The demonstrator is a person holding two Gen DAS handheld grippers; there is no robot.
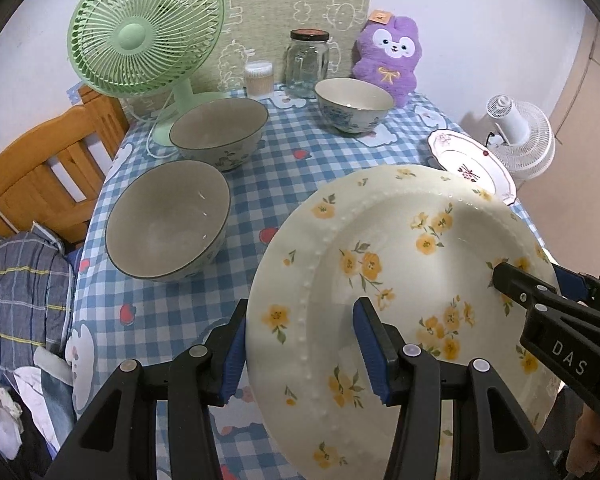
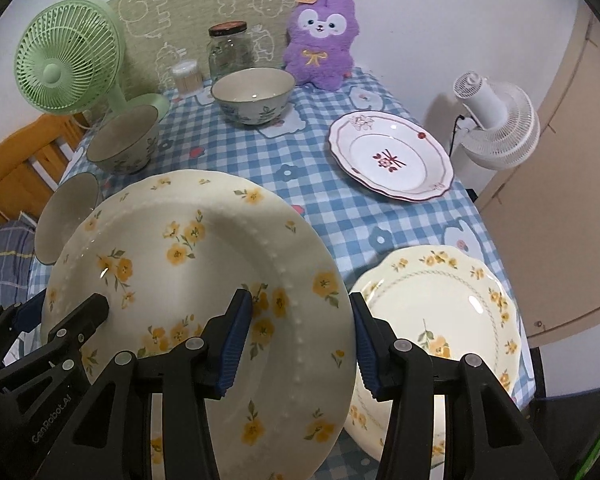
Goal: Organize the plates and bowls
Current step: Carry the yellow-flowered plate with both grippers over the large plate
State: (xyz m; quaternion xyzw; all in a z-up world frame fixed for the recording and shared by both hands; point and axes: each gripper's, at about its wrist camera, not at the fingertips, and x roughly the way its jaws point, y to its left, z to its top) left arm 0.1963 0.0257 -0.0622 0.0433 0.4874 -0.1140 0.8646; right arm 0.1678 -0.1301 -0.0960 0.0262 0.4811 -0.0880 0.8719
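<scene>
Currently we hold one item between both tools: the large cream plate with yellow flowers, lifted clear of the blue checked tablecloth and tilted.

- Left gripper — clamped on the plate's left rim, one blue pad over the face, one behind the edge.
- Right gripper — clamped the same way on the opposite rim.
- Scalloped yellow-flower plate — flat on the cloth at the near right corner, just beside the held plate.
- White plate with red motif — further back on the right, near the table edge.
- Three bowls: near grey-lined bowl, second bowl behind it, floral bowl at the back.
- Green desk fan, glass jar, purple plush — along the rear.

Step in hand, as we judge it: carrying the plate to a stack. The next move calls for levelling it and lowering it onto another plate — likely the scalloped one — with both grips eased off together.

Open room lies mid-table; the right edge runs close under both resting plates, and the white fan stands beyond it.
</scene>
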